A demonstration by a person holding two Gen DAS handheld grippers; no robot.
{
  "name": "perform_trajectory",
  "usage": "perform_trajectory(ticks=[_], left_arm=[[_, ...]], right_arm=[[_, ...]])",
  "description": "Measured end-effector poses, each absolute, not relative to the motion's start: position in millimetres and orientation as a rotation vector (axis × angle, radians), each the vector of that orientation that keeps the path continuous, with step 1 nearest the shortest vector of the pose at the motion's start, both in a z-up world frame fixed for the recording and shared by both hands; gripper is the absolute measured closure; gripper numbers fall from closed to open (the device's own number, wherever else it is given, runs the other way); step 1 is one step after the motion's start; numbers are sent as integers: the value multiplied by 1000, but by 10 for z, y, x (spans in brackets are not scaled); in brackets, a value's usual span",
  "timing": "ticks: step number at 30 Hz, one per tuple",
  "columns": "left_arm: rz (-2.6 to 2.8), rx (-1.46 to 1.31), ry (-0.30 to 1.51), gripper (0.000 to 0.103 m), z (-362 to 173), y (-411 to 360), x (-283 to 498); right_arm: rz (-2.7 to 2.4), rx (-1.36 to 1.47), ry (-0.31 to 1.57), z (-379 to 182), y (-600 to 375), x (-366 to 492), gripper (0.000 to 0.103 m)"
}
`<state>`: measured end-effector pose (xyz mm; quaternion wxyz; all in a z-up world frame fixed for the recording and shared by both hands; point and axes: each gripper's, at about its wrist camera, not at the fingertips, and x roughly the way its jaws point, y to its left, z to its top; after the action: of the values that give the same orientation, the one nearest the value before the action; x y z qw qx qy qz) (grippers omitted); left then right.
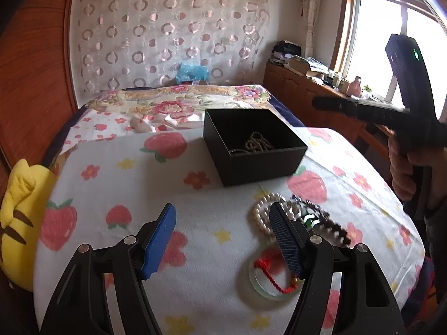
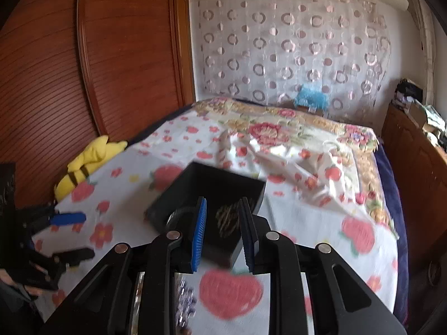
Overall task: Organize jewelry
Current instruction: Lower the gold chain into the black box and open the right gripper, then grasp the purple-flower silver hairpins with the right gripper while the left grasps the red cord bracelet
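Note:
A black open box stands on the strawberry cloth, with a beaded chain coiled inside; the box also shows in the right wrist view. In front of it lie a pearl bracelet, a dark beaded bracelet, a sparkly piece with a green stone and a pale jade bangle with a red cord. My left gripper is open and empty, low over the cloth just left of the pile. My right gripper is open and empty, hovering above the box's near side.
A yellow plush toy lies at the table's left edge. Behind the table is a bed with a floral cover, a wooden wardrobe on the left and a cluttered wooden cabinet under the window at right.

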<state>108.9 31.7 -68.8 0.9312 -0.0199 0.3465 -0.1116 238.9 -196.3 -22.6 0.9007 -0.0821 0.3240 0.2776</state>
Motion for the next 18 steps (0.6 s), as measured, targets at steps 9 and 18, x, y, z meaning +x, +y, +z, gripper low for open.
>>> perform_trajectory(ticks=[9, 18], left_arm=[[-246, -33, 745, 37, -830, 225, 813], [-252, -29, 763, 37, -876, 170, 718]], right_arm=[[590, -124, 783, -721, -2069, 2073, 77], [628, -63, 870, -979, -2022, 2011, 66]])
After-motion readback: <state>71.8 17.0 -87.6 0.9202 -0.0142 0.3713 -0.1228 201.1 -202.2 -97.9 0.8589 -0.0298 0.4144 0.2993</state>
